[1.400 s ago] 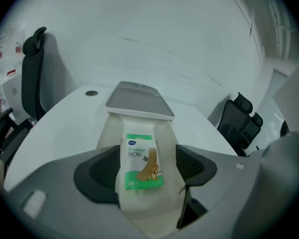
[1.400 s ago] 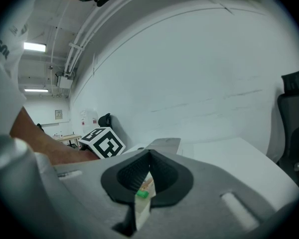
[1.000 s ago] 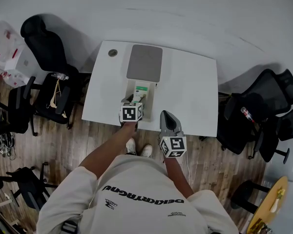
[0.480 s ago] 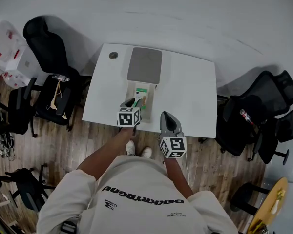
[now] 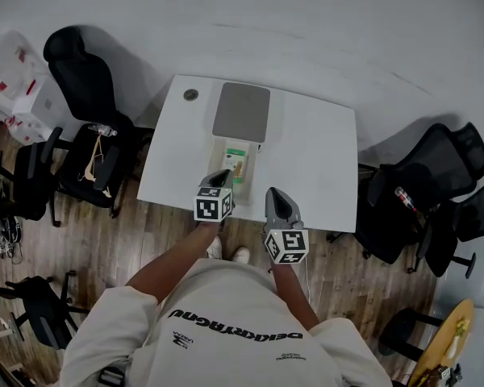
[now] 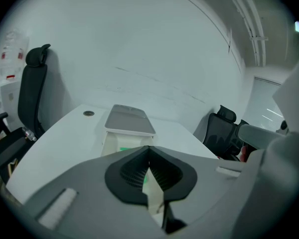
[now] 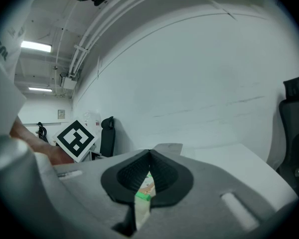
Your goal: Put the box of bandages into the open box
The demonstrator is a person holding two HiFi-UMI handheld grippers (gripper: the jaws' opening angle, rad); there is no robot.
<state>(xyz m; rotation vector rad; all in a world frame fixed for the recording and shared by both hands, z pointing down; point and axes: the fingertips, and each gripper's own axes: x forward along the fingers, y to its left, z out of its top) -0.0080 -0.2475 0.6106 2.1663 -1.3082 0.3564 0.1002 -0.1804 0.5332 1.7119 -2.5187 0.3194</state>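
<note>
Danger now is a stray knock: left gripper (image 5: pixel 219 176), jaws just closed on nothing, and right gripper (image 5: pixel 277 198), also shut and empty, hover near the open box (image 5: pixel 242 113) holding the box of bandages (image 5: pixel 235 162).

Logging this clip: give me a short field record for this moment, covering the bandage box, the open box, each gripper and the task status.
bandage box: lying inside the open box
open box: on the white table, grey lid open behind it
left gripper: shut, jaws just closed with nothing between them, near the box's front
right gripper: shut, empty, at the table's near edge
task status: bandage box appears placed
</note>
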